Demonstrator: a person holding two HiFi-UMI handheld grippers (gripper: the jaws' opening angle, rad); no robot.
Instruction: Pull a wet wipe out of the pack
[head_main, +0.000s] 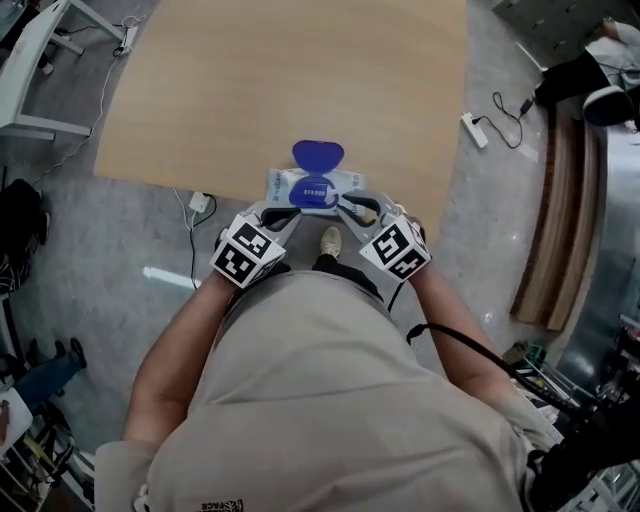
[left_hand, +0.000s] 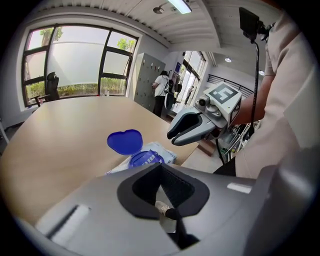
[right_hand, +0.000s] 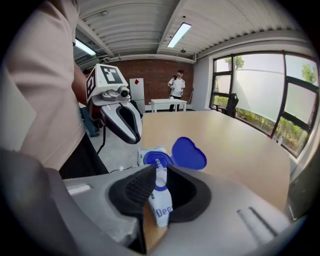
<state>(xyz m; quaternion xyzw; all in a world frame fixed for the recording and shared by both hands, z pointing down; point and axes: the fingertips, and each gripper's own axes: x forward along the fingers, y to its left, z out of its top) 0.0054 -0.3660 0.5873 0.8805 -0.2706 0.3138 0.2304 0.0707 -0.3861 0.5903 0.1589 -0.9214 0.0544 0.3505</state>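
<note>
The left gripper (head_main: 288, 212) sits at the near left corner of the pack (head_main: 285, 186). Its jaws are closed tip to tip, with nothing in them. The pack lies flat at the near edge of the surface (head_main: 280, 80), and its blue lid (head_main: 318, 155) is flipped open toward the far side. The right gripper (head_main: 348, 207) is at the pack's near right corner. Its jaws are narrow, with the printed end of the pack in the gap, so I think it is pinching the pack to hold it. I cannot see a wipe poking out of the blue ring (head_main: 314, 188). To do this step well, the right gripper should press the pack in place, because it is so close to the edge that it could slide off. The left jaws need to open a little, go down over the blue ring, pinch only the wipe, and lift straight up, slowly. The head view shows where both grippers sit on the pack, but not how their jaws are. The left gripper view shows its closed jaws, with a shoe (left_hand: 161, 206) down on the floor seen past them. The right gripper view shows the end of the pack caught between its jaws, which the other two views hide.
</note>
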